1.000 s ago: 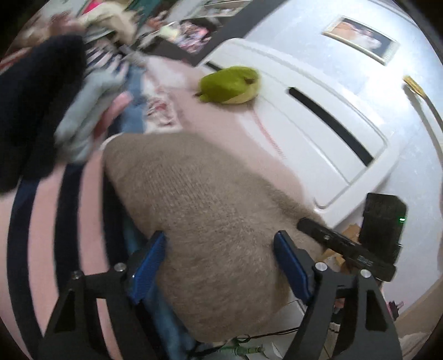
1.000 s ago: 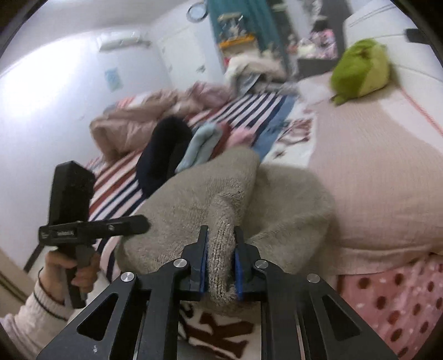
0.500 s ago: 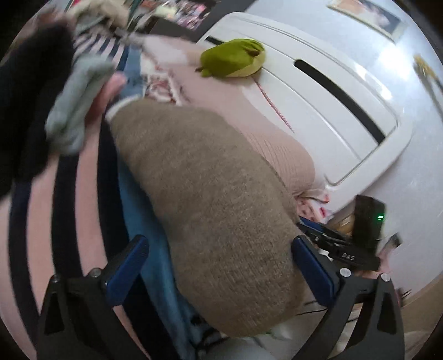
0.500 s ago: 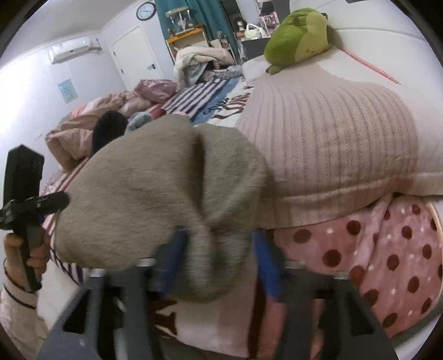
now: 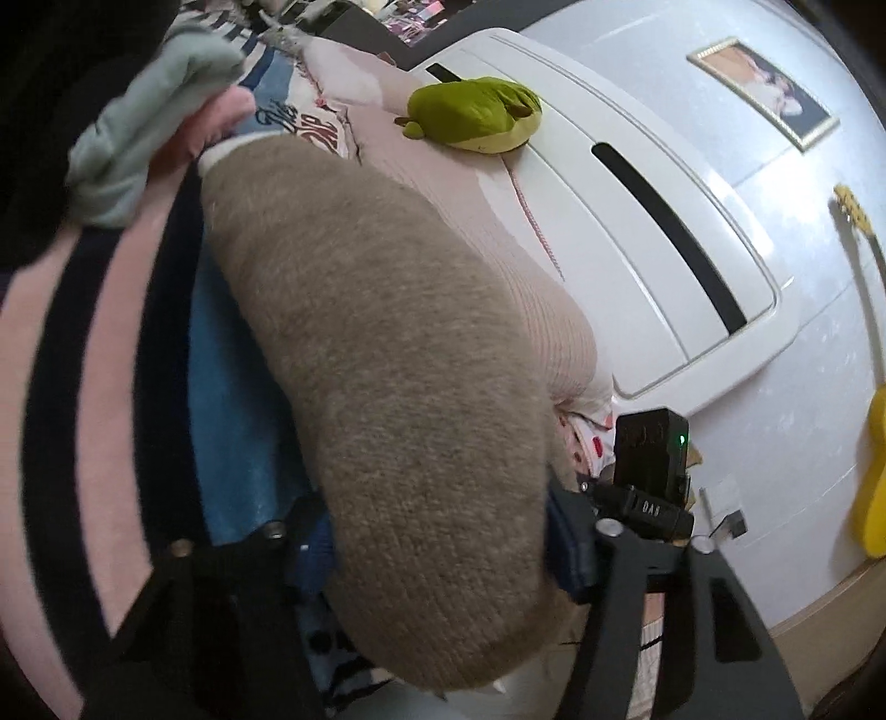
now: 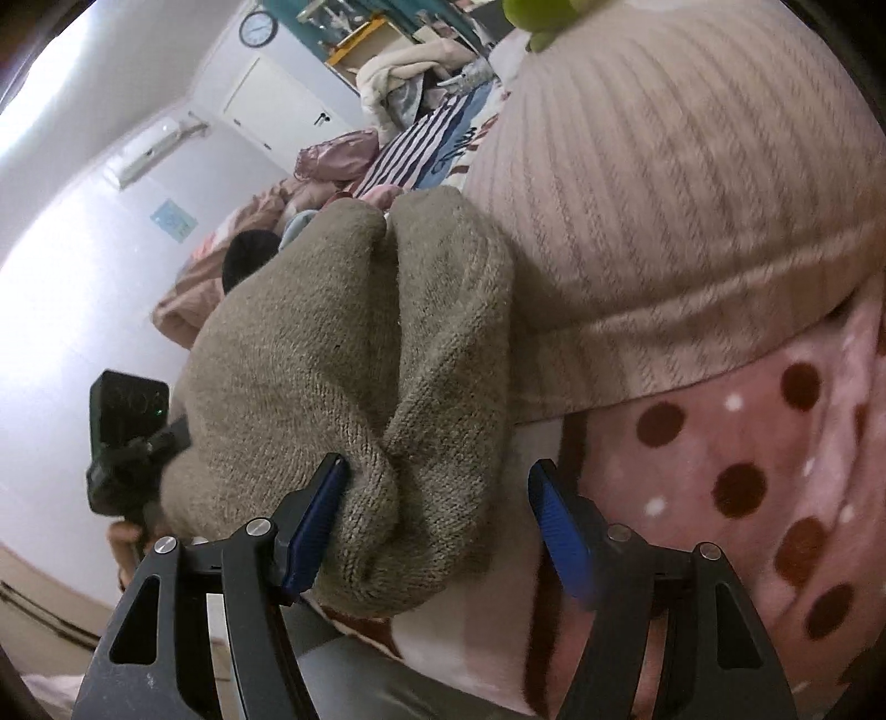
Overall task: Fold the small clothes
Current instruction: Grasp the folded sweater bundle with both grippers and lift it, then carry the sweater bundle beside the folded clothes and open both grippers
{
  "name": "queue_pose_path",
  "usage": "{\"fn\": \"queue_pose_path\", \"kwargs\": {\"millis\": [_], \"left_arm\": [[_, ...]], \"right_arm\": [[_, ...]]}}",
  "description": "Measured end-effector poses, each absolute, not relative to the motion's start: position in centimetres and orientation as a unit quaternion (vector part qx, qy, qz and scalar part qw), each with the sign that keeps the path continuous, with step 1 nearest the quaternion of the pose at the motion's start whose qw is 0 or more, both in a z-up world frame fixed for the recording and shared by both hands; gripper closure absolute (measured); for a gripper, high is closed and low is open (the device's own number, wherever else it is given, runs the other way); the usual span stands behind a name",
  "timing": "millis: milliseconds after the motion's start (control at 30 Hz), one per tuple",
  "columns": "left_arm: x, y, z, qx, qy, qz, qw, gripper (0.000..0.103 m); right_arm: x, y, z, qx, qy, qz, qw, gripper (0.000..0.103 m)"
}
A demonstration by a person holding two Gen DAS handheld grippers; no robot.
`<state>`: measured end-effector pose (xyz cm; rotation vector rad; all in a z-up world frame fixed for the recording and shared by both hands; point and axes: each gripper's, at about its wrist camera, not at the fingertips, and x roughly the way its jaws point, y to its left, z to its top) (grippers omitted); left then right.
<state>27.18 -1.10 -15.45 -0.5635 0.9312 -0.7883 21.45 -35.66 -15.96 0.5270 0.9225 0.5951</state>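
Nearest your left gripper [image 5: 437, 545], the taupe knitted garment [image 5: 387, 399] bulges up between the fingers, and the jaws are closing on it. The right blue pad [image 5: 567, 545] lies against the knit's edge; the left pad is mostly buried under the fabric, so you cannot tell from here whether it presses yet. Your right gripper [image 6: 437, 531] has its fingers apart: the left pad [image 6: 315, 526] touches the rumpled near end of the same garment [image 6: 354, 387], while the right pad [image 6: 559, 531] stands clear of it with a gap of bare bedding between (nothing is pinched there).

The garment lies on the bed, running away from you in a long rounded bundle, with a deep crease down its middle in the right wrist view. To its left is the striped pink and navy cover [image 5: 83, 360] with a blue patch beside it. To its right sits the pink ribbed pillow [image 6: 692, 194], resting on the polka-dot blanket [image 6: 775, 471].

Further off on the left, a pale green sock [image 5: 144, 127] and a dark garment [image 5: 50, 111] lie beside the bundle's far end. Beyond them a green plush toy [image 5: 470, 113] sits against the white headboard [image 5: 637, 210]. On the wall behind hang a framed picture [image 5: 761, 91] and, in the right wrist view, a round clock [image 6: 258, 27].
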Motion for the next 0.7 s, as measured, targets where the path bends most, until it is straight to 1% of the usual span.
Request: {"fn": "queue_pose_path", "kwargs": {"millis": [33, 100, 167, 267, 333, 400, 433, 467, 500, 533, 567, 633, 700], "left_arm": [[26.9, -0.9, -15.2, -0.260, 0.430, -0.365, 0.784, 0.050], [26.3, -0.1, -14.7, -0.266, 0.422, -0.371, 0.783, 0.052], [25.1, 1.7, -13.8, -0.260, 0.409, -0.367, 0.794, 0.052], [23.1, 5.7, -12.5, -0.252, 0.396, -0.348, 0.812, 0.052], [22.4, 8.1, -12.4, -0.248, 0.407, -0.329, 0.815, 0.051], [21.8, 9.5, -12.9, -0.234, 0.438, -0.313, 0.809, 0.043], [21.7, 9.7, -13.2, -0.222, 0.452, -0.314, 0.805, 0.041], [21.6, 10.0, -13.4, -0.216, 0.454, -0.314, 0.805, 0.036], [21.5, 10.3, -13.7, -0.214, 0.453, -0.315, 0.807, 0.026], [21.7, 10.4, -13.8, -0.213, 0.452, -0.319, 0.805, 0.022], [21.7, 10.7, -14.3, -0.220, 0.453, -0.327, 0.799, 0.020], [22.1, 11.0, -15.2, -0.252, 0.450, -0.340, 0.787, 0.020], [22.5, 10.6, -16.3, -0.273, 0.444, -0.344, 0.781, 0.023]], "right_arm": [[21.5, -35.5, -16.0, 0.253, 0.433, 0.285, 0.817, 0.040], [21.2, -34.6, -15.6, 0.263, 0.418, 0.305, 0.814, 0.045], [20.7, -32.5, -15.0, 0.245, 0.415, 0.328, 0.813, 0.048], [20.2, -28.1, -15.1, 0.225, 0.432, 0.386, 0.783, 0.048], [20.2, -25.7, -15.7, 0.224, 0.450, 0.417, 0.757, 0.048], [20.8, -24.0, -16.0, 0.212, 0.463, 0.426, 0.748, 0.045], [21.2, -23.8, -15.9, 0.206, 0.463, 0.422, 0.752, 0.039], [21.5, -23.6, -15.8, 0.199, 0.464, 0.416, 0.756, 0.031], [22.0, -23.3, -15.6, 0.194, 0.465, 0.415, 0.757, 0.027], [22.5, -22.9, -15.5, 0.184, 0.470, 0.419, 0.755, 0.025], [23.0, -22.4, -15.5, 0.173, 0.474, 0.420, 0.754, 0.025], [23.9, -22.1, -15.6, 0.159, 0.483, 0.420, 0.752, 0.025], [24.6, -21.5, -16.5, 0.172, 0.497, 0.425, 0.737, 0.027]]}}
